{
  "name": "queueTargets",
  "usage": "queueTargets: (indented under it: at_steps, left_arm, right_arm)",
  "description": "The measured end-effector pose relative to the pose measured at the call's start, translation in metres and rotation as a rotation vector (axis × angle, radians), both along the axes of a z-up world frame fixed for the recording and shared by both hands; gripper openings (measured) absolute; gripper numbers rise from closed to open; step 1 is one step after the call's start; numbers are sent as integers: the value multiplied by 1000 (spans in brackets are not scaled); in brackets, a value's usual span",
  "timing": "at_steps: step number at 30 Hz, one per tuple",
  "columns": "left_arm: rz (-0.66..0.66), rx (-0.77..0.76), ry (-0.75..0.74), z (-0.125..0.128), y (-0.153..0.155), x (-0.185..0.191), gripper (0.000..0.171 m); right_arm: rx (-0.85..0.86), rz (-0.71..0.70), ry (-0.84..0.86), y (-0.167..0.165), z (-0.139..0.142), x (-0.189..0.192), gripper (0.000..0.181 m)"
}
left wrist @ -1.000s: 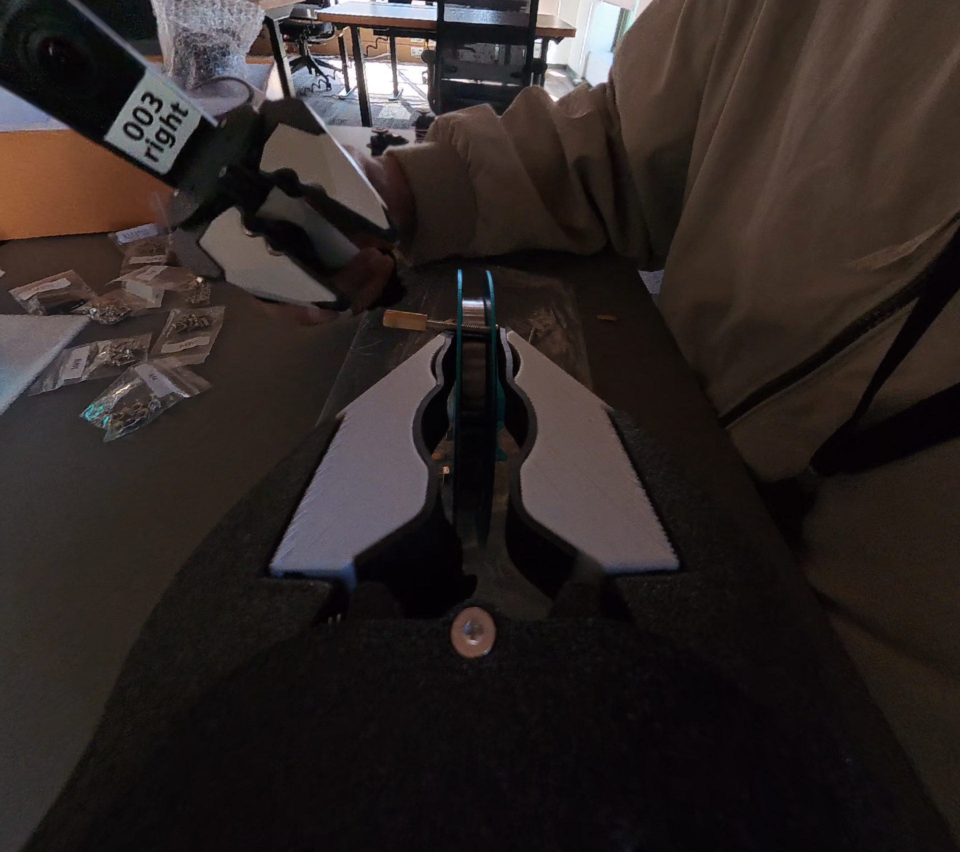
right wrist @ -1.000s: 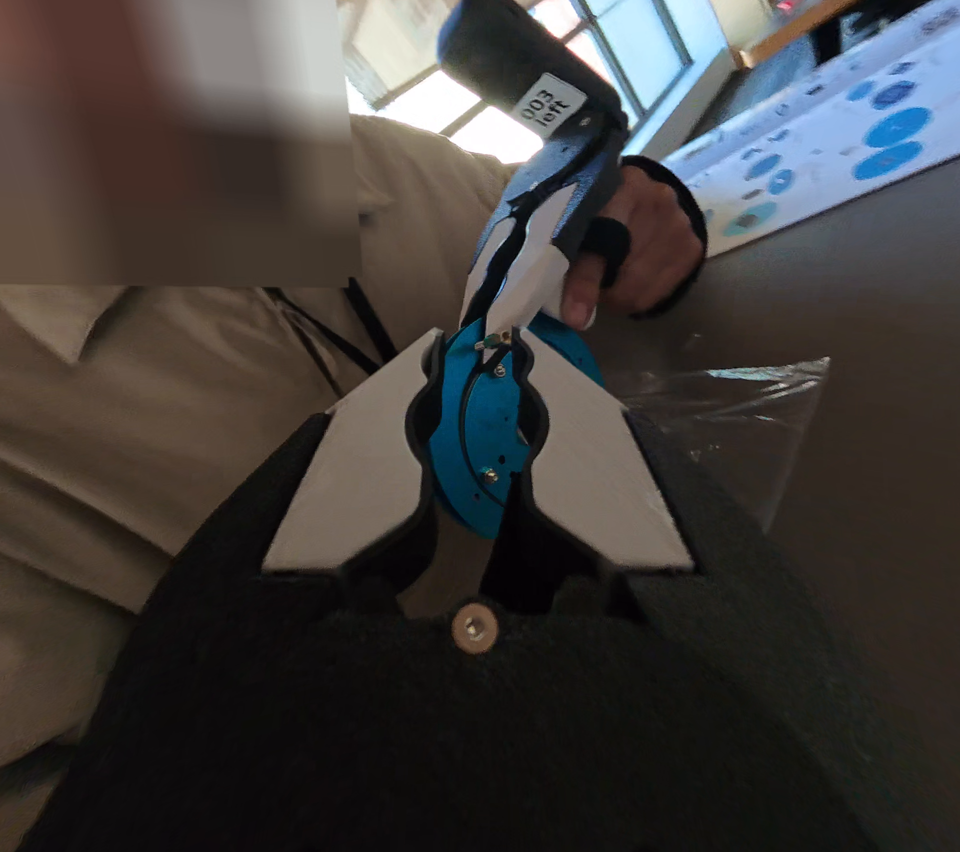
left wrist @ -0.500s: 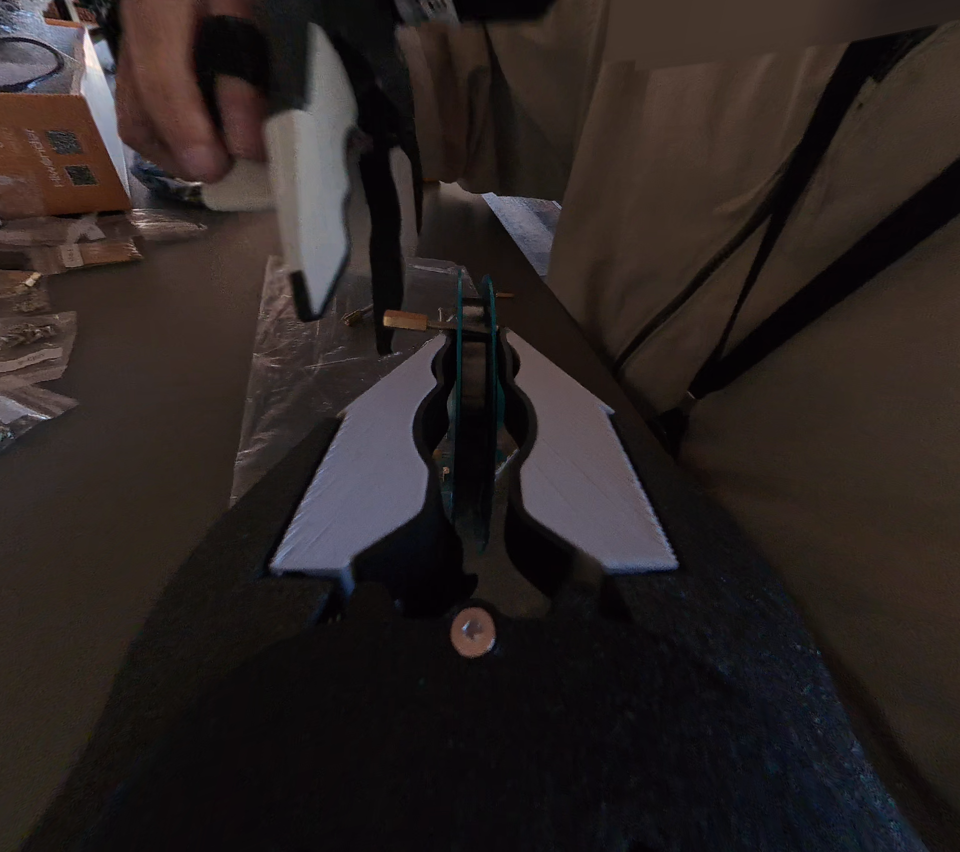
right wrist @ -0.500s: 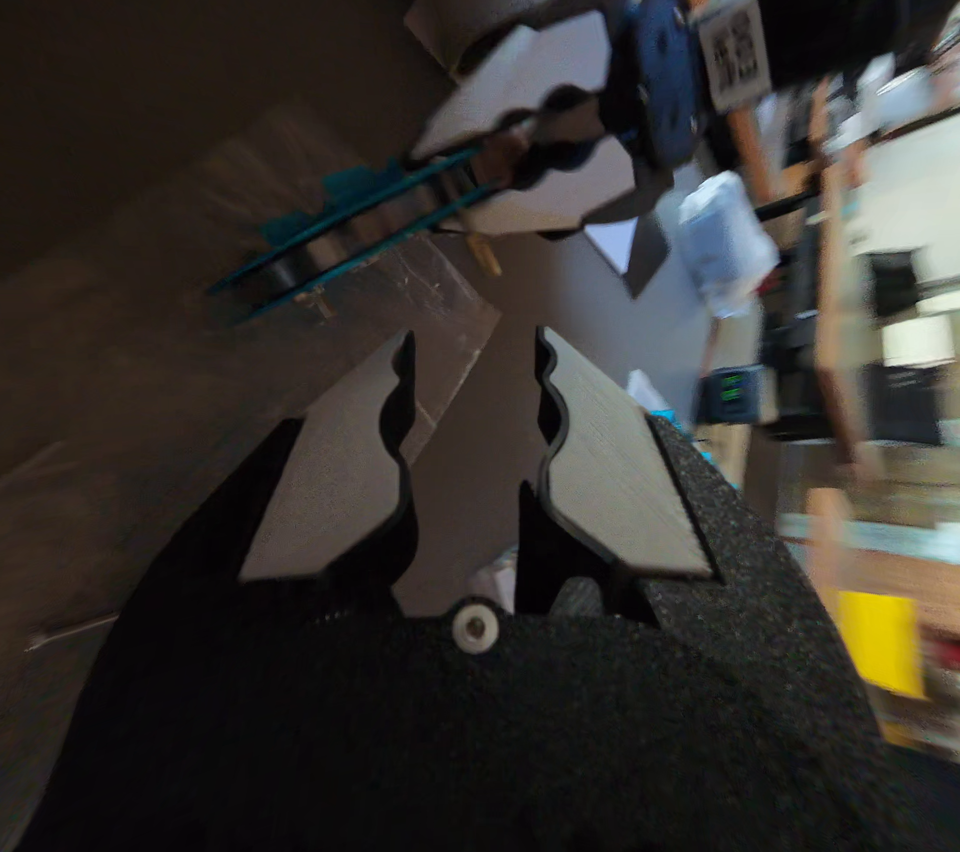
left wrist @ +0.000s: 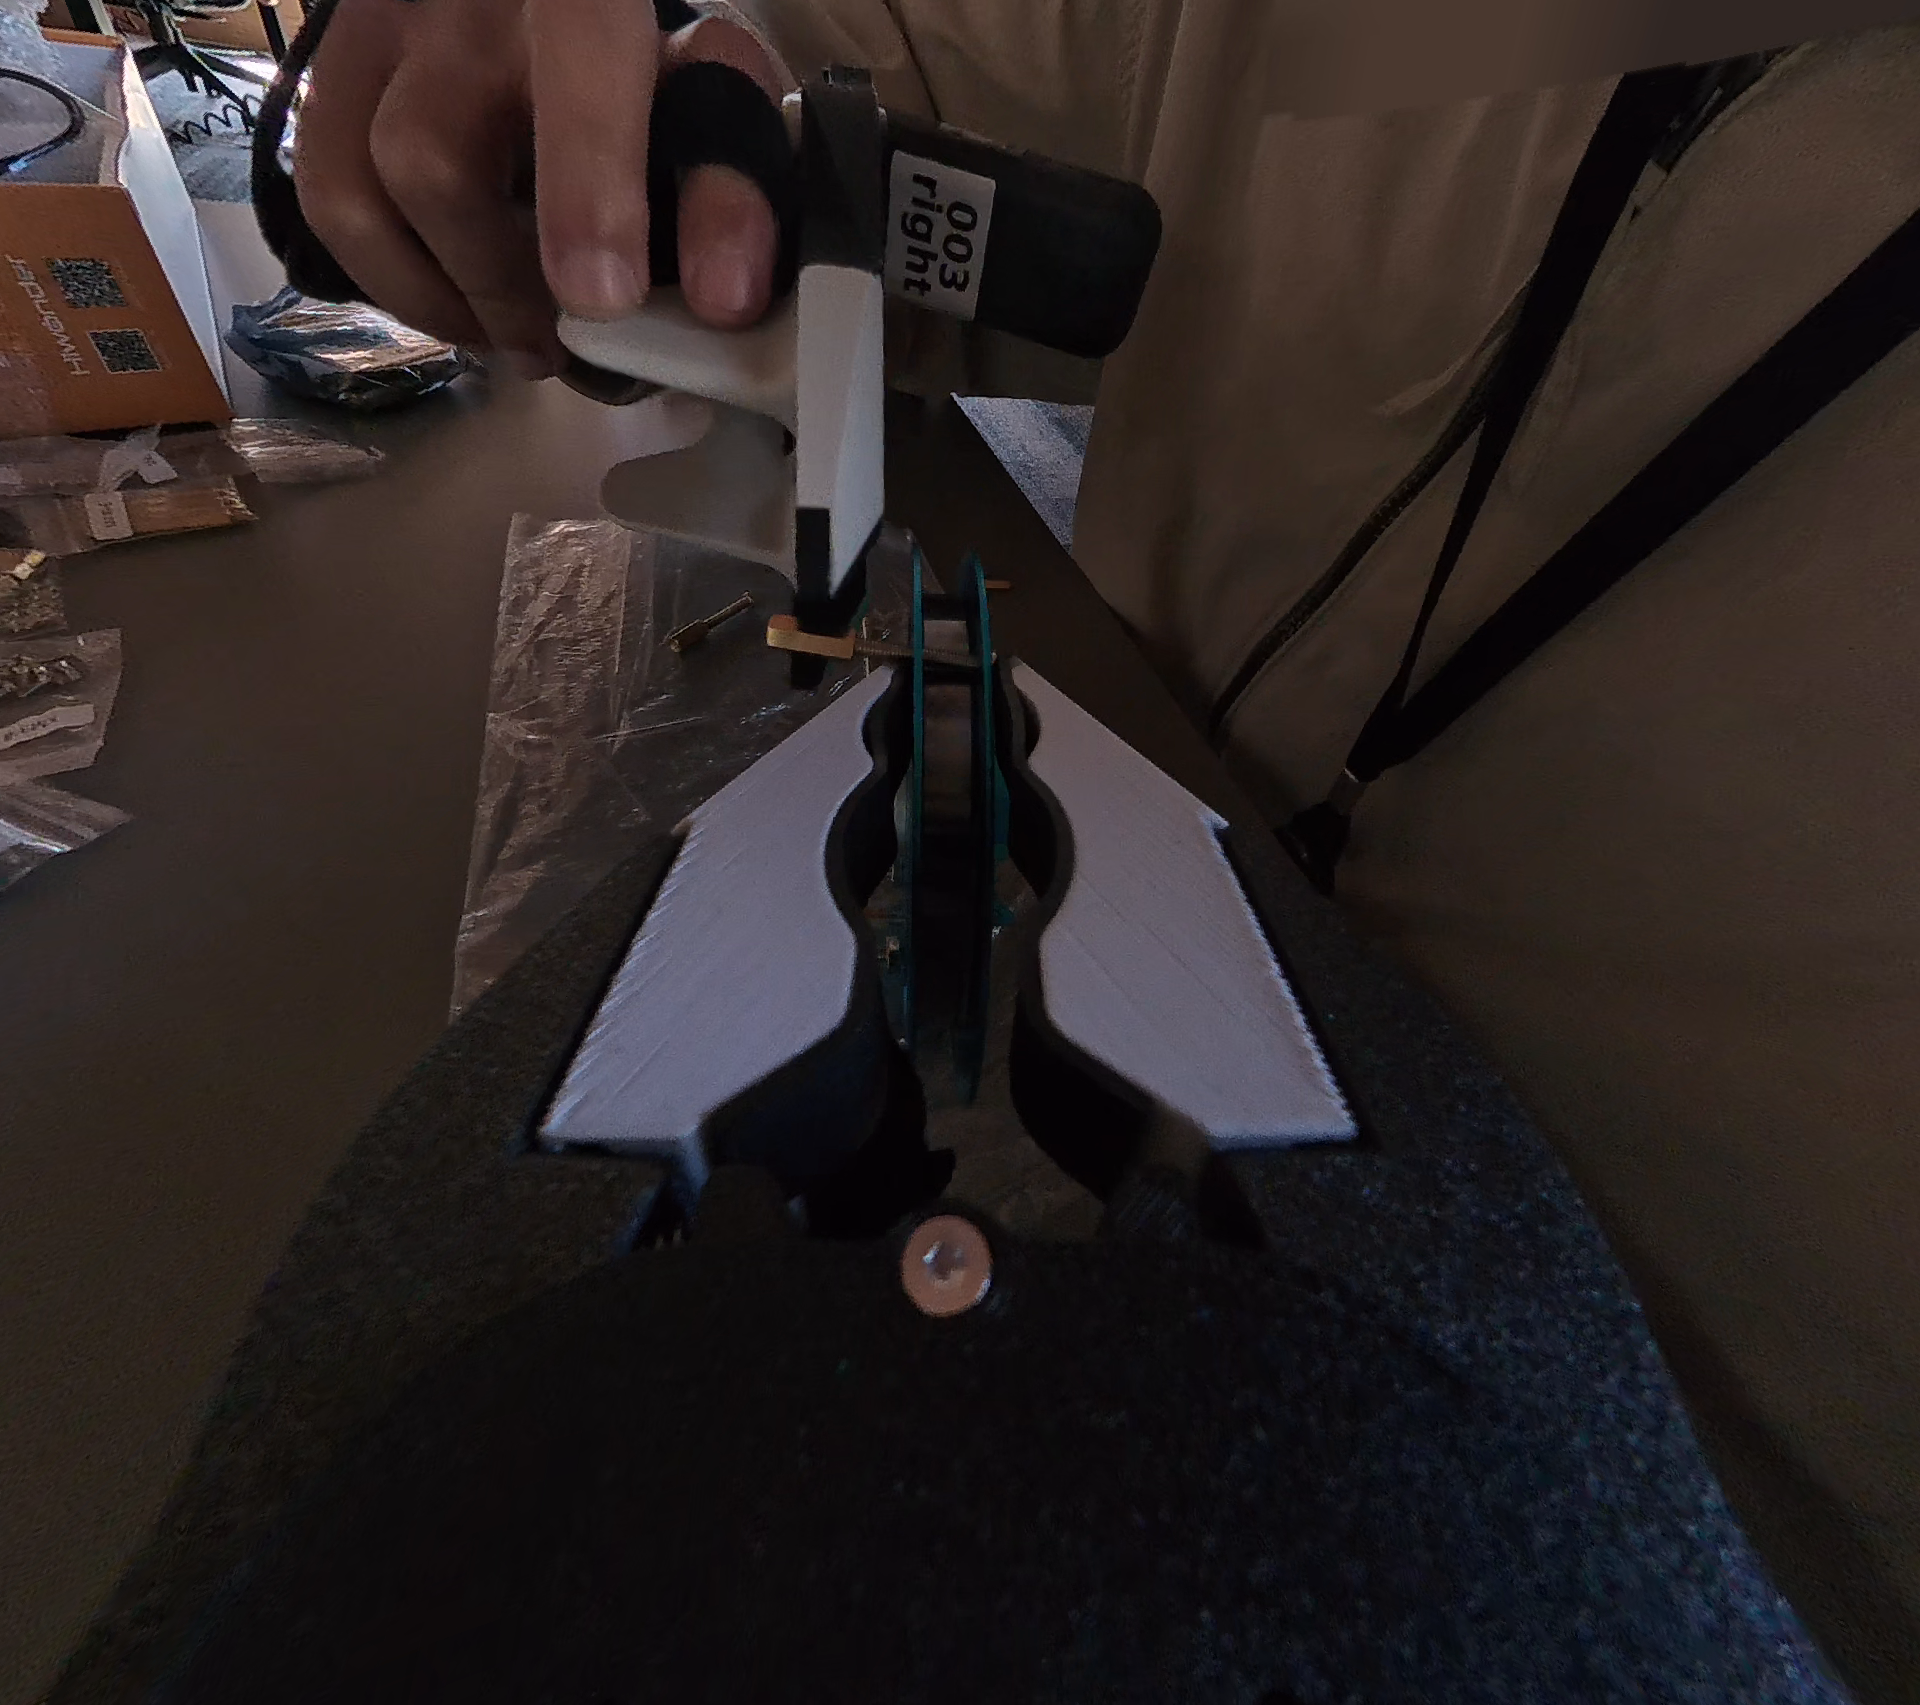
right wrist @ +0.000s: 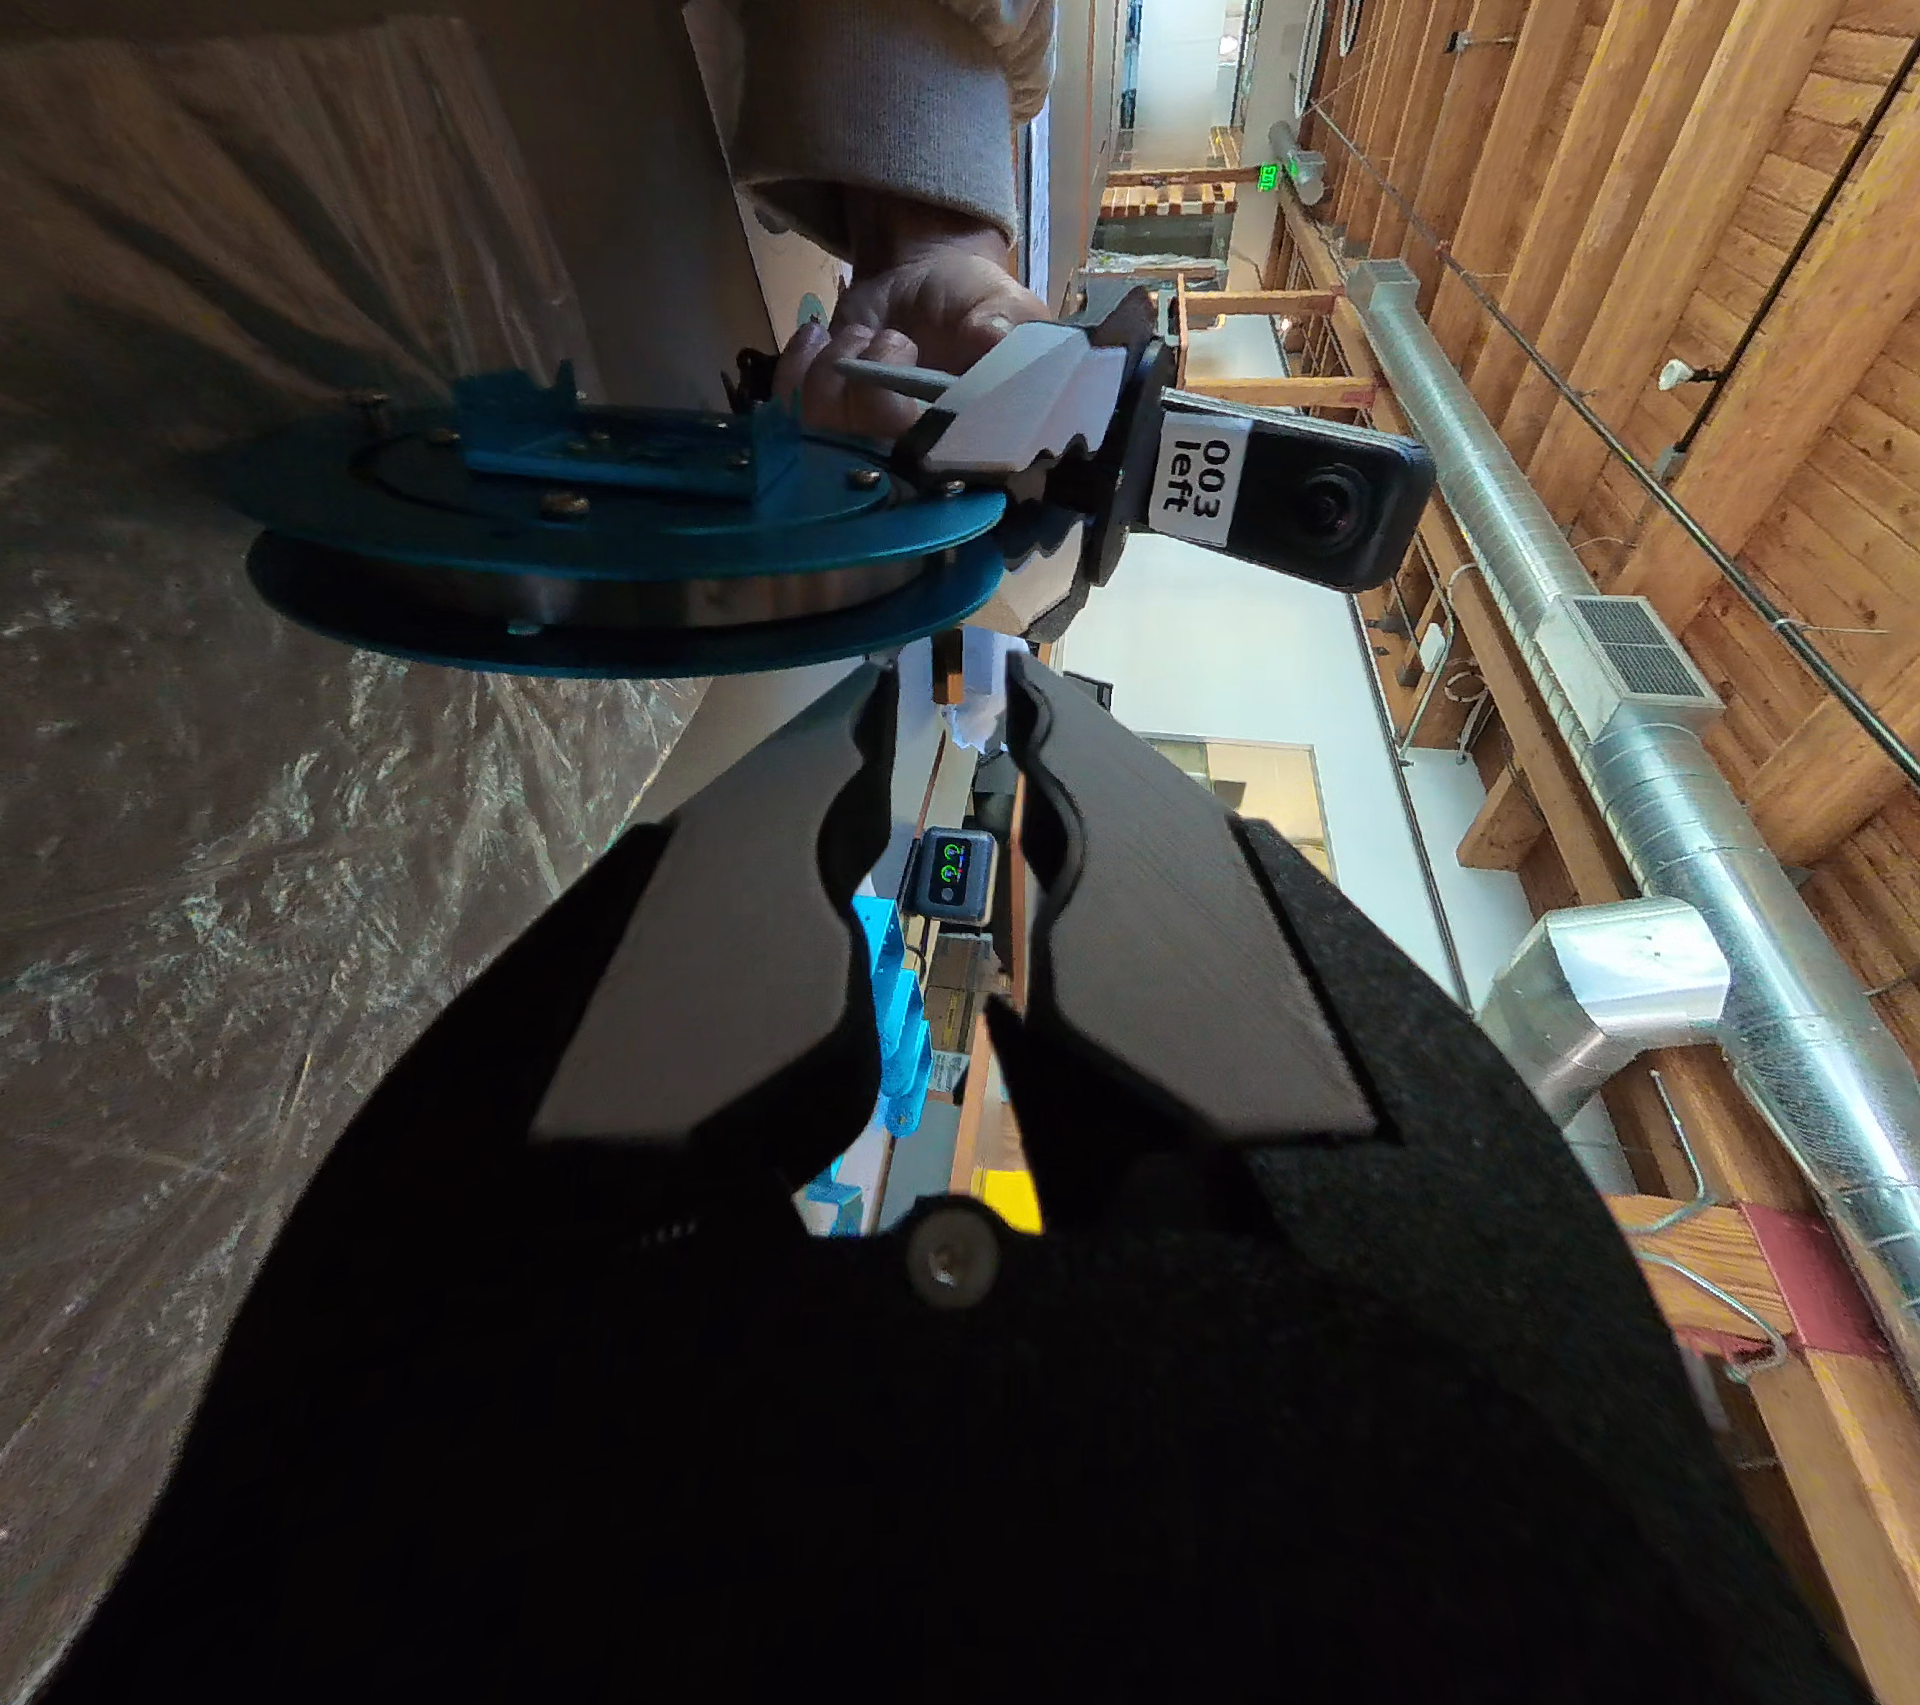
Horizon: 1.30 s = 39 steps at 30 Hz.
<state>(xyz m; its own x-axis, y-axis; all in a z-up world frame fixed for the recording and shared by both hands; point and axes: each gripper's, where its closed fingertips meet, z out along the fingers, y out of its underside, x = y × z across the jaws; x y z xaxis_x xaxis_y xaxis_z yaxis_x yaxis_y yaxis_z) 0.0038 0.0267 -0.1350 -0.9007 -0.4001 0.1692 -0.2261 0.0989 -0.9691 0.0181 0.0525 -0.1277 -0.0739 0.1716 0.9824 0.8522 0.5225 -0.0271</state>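
Disc assy [left wrist: 945, 824] clamped edge-on in left tool [left wrist: 948, 689]; right tool [right wrist: 948, 668] apart, tips around brass standoff [left wrist: 808, 637].

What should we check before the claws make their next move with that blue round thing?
1. Left claw shut on the blue disc part: ok.
2. Brass post sits between the right claw's tips: ok.
3. Right claw squeezing the post: not ok, gaps show on both sides.
4. Post tight on its screw: cannot tell.
5. Spare brass post lying apart on the plastic bag: ok.
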Motion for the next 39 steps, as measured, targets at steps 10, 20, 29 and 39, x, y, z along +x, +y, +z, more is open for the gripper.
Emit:
queueTargets:
  at_steps: [10,20,29,39]
  left_arm:
    - [-12,29,-17,0,-3,-3,13]
    - [-38,63,-46,0,-11,-8,14]
    - [-55,80,-53,-1,-18,-10,14]
    - [-62,102,-70,-1,-24,-12,13]
  right_arm:
    - [-207,-22,-82,-1,-2,-3,5]
    - [-678,-35,-160,-12,-6,-7,5]
    - [-1519,-3,-78,-27,-9,-10,5]
    - [-2561,3,94,-41,-4,-13,5]
